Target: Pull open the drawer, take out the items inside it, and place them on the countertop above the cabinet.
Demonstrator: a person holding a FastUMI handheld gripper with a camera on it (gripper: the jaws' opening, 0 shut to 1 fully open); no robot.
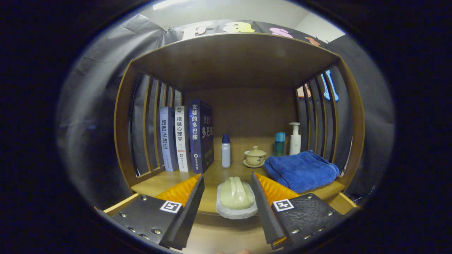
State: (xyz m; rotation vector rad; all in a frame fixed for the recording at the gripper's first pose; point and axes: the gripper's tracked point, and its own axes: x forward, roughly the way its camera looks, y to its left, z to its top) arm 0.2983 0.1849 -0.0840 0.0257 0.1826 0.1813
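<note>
Now, gripper spread wide, fingers clear of everything. Pale green handled scrub brush with white pad lies between fingers on front edge of wooden countertop, touched by neither. Open drawer below fingers. Beyond: folded blue towel, lidded ceramic cup on saucer, small white bottle with blue cap, three upright books beside slatted side.

My gripper has two wedge-shaped fingers with ribbed inner faces, screw-studded textured plates, and a square marker on each.
</note>
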